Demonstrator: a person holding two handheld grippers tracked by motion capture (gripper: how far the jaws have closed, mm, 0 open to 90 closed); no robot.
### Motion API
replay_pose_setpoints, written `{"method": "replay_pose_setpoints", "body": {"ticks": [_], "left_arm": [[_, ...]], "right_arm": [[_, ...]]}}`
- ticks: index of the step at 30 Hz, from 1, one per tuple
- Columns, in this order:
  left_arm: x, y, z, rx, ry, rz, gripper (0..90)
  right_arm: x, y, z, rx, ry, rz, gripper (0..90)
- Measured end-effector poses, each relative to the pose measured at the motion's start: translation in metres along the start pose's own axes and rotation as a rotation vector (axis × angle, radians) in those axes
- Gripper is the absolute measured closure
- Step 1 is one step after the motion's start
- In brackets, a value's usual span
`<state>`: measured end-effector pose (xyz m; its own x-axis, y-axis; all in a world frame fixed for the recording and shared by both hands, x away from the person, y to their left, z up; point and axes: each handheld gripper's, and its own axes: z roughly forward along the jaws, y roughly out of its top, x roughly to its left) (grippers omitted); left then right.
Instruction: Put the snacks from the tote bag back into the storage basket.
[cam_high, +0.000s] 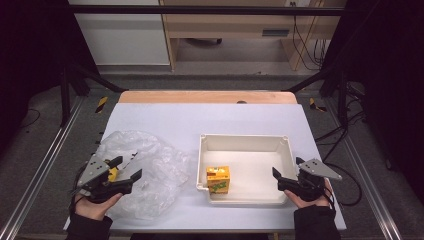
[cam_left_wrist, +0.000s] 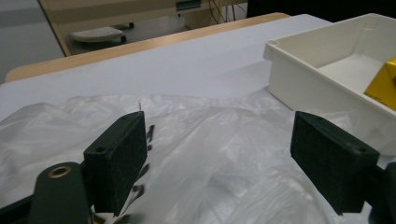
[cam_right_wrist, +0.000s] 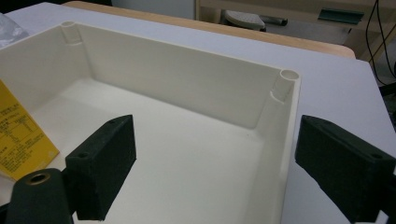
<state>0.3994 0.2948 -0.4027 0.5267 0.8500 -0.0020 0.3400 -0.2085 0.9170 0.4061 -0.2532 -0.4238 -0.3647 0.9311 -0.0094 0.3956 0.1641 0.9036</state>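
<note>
A small yellow carton (cam_high: 218, 179) stands upright in the near left corner of a white tray (cam_high: 245, 137). A crumpled clear plastic bag (cam_high: 155, 167) lies on the table to the tray's left. My left gripper (cam_high: 126, 168) is open and low over the bag's near left part, with nothing between its jaws. In the left gripper view the bag (cam_left_wrist: 210, 140) spreads under the open gripper (cam_left_wrist: 224, 163), with the tray (cam_left_wrist: 317, 79) and carton (cam_left_wrist: 385, 84) at right. My right gripper (cam_high: 287, 167) is open at the tray's near right corner. In the right gripper view the open gripper (cam_right_wrist: 224, 163) straddles the tray's right wall (cam_right_wrist: 275, 154), and the carton (cam_right_wrist: 21, 140) is at left.
A white sheet (cam_high: 210, 117) covers the table, with a wooden strip (cam_high: 207, 96) along its far edge. Metal rails (cam_high: 45, 165) run down both sides of the table. Beyond the table are a floor, cabinets and cables.
</note>
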Motion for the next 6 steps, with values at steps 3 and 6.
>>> {"method": "replay_pose_setpoints", "body": {"ticks": [3,6], "left_arm": [[0.009,-0.006,-0.007,-0.001,0.030,-0.019,18.4],[0.015,-0.013,-0.011,0.012,0.063,-0.020,18.3]], "right_arm": [[0.000,0.000,0.000,0.000,-0.001,0.001,12.7],[-0.001,0.000,0.000,0.001,-0.005,0.004,12.9]]}}
